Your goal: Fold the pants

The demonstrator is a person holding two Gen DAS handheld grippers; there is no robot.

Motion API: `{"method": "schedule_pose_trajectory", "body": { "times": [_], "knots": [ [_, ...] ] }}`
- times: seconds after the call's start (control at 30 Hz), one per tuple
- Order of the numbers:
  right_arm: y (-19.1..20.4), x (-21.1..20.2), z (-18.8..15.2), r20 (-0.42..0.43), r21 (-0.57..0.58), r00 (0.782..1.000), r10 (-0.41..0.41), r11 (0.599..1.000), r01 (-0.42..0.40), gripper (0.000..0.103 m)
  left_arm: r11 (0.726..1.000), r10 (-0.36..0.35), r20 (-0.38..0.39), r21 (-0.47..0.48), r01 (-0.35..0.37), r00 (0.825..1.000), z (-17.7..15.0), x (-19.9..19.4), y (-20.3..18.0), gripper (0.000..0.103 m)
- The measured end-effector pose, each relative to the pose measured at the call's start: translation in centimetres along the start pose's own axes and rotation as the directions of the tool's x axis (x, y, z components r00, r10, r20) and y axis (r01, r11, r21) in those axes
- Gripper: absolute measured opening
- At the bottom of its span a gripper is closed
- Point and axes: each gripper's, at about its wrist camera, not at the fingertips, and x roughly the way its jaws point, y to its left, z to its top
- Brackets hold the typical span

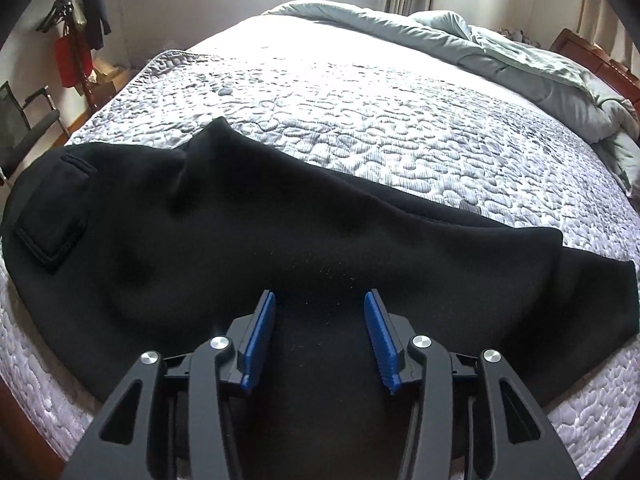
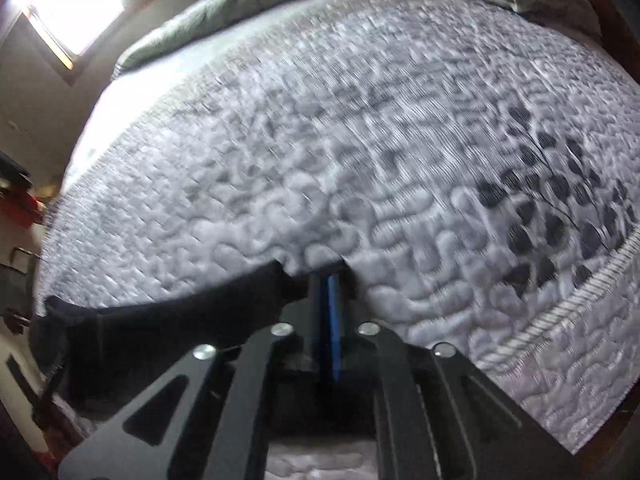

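Quilted bedding (image 1: 400, 128) bears the black pants (image 1: 240, 232) near its front edge, long axis running left to right, pocket end left, leg ends right. Left gripper (image 1: 320, 308) stands apart above them; right gripper (image 2: 329, 280) is pinched on the leg end, which could slip loose if only a thin edge is caught.

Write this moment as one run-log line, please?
left gripper: open over black pants | right gripper: shut on pants' edge | surface: quilted bed

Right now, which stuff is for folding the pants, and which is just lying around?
For the job: black fleece pants; left gripper; right gripper.

Just lying about: rumpled grey-green duvet; red garment on the coat rack; dark armchair.
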Motion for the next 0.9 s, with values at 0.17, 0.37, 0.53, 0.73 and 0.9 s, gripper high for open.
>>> {"method": "schedule_pose_trajectory", "body": {
  "times": [0.17,0.37,0.53,0.73,0.9],
  "knots": [
    [0.2,-1.1,-1.5,0.023,-0.027,1.000,0.012,1.000,-0.012,0.027,1.000,-0.013,-0.012,-0.003,0.013,1.000,-0.1,-0.2,0.1,0.048],
    [2.6,-2.5,-2.7,0.039,-0.126,0.996,0.074,0.990,-0.069,0.042,1.000,-0.028,-0.023,-0.002,0.028,0.999,-0.5,-0.5,-0.1,0.050],
    [3.1,0.5,-3.4,-0.063,-0.159,0.998,-0.012,0.987,0.002,0.052,1.000,-0.026,-0.026,0.001,0.026,0.999,-0.6,-0.5,-0.1,0.052],
    [4.8,1.4,-4.8,-0.073,-0.243,0.997,-0.019,0.970,0.001,0.021,1.000,-0.020,-0.035,0.006,0.020,0.999,-0.6,-0.4,-0.1,0.057],
    [2.7,-1.4,-4.2,-0.025,-0.153,0.994,0.103,0.982,-0.106,0.007,0.999,-0.034,-0.041,0.009,0.034,0.999,-0.5,-0.7,-0.6,0.058]
  ]
}}
